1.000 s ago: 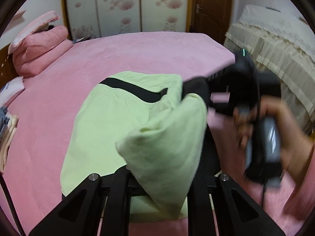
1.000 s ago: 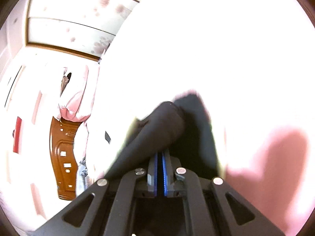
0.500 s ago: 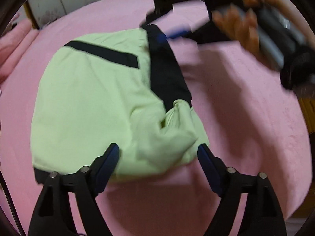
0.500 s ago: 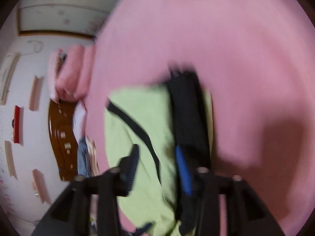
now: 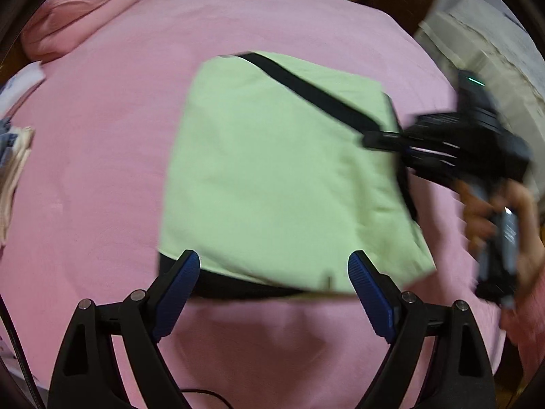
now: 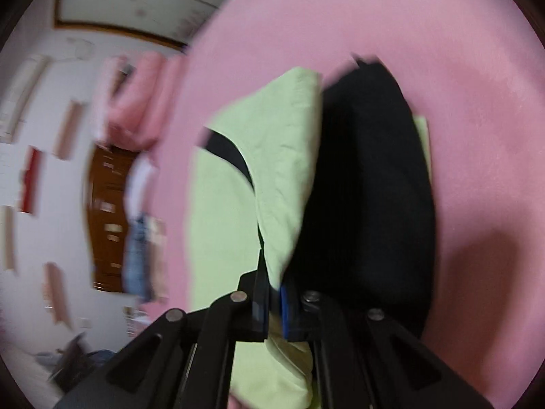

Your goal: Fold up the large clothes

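Note:
A light green garment with black trim lies folded into a rough square on the pink bed. My left gripper is open and empty, its blue pads just above the garment's near edge. My right gripper reaches in at the garment's right edge. In the right wrist view the right gripper is shut on a fold of the green garment, with the black part to its right.
Pink folded bedding lies at the bed's far left. A stack of clothes sits at the left edge. A cream-covered bed stands at the right. A wooden headboard shows in the right wrist view.
The lifted green fold now lies flat and the garment is squarer. My left gripper, open since half a second ago, has drawn back. My right gripper opened, then shut on the garment's right edge.

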Motion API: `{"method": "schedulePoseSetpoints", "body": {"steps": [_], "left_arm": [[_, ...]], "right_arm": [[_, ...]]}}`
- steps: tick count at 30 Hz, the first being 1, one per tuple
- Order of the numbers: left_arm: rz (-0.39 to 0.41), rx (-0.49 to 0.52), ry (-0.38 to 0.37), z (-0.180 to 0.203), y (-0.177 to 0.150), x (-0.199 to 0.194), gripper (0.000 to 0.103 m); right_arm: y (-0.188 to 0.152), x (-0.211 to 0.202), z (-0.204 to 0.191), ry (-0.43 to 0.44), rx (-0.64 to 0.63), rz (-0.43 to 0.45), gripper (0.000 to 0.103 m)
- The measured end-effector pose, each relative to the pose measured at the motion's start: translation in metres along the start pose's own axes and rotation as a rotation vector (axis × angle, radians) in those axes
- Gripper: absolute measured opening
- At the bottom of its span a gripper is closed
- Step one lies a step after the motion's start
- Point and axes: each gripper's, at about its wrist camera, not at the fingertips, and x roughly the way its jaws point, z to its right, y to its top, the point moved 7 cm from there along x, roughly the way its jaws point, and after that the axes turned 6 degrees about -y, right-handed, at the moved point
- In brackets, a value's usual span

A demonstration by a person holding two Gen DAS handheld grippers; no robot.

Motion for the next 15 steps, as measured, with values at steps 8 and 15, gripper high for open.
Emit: {"method": "schedulePoseSetpoints", "body": {"steps": [8, 15], "left_arm": [[0.037, -0.059, 0.032, -0.027, 0.019, -0.008, 0.088], [-0.014, -0.019, 0.134, -0.033, 0.024, 0.01, 0.088]], "right_arm": [[0.0, -0.054, 0.015, -0.18, -0.092, 0.112, 0.003], [0.005, -0.03, 0.104, -0.399, 0.088, 0.139, 0.003]]}}
